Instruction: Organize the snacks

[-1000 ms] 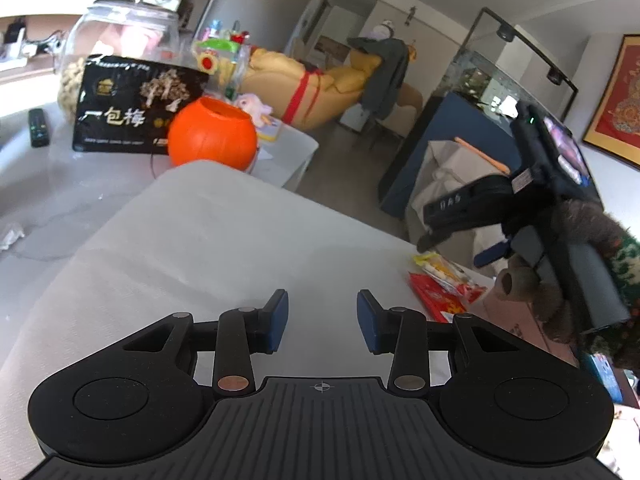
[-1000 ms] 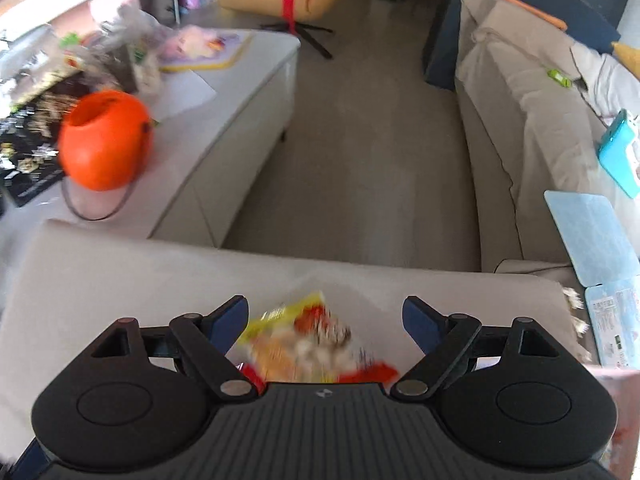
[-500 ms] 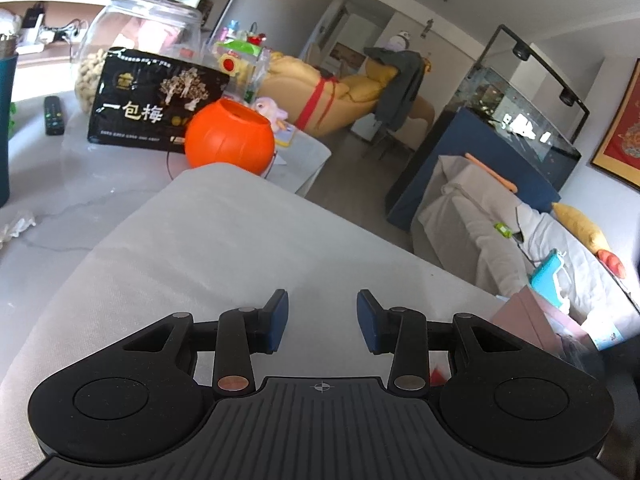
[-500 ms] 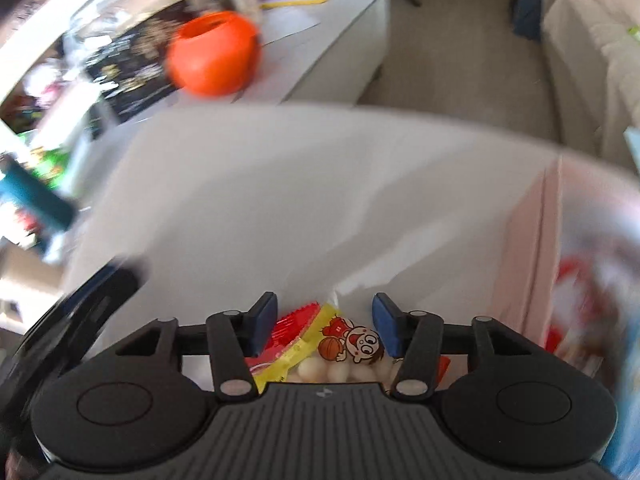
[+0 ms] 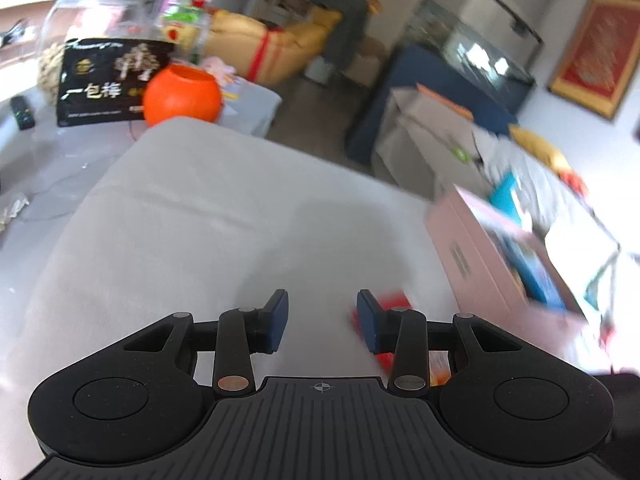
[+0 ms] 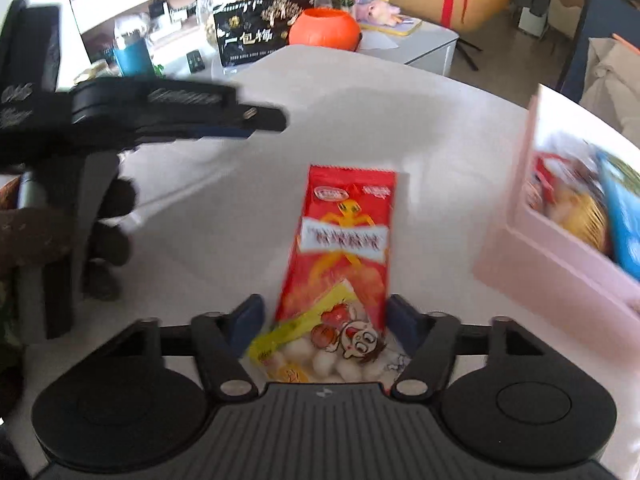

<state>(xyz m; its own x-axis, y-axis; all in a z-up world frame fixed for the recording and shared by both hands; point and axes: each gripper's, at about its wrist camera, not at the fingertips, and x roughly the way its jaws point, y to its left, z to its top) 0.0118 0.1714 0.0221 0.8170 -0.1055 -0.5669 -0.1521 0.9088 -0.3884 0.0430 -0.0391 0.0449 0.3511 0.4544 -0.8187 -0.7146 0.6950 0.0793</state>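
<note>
My left gripper (image 5: 320,322) hangs over the bare grey counter (image 5: 192,216), jaws part open and holding nothing. My right gripper (image 6: 323,322) straddles the red packet (image 6: 344,240) and the candy bag (image 6: 340,344) lying on it; the jaws are opening and I can't tell whether the pads touch. I judge this a pick-up: close on one, then carry it right to the pink box (image 6: 560,264). Half a second ago the right jaws were narrower and the red packet mostly hidden.
</note>
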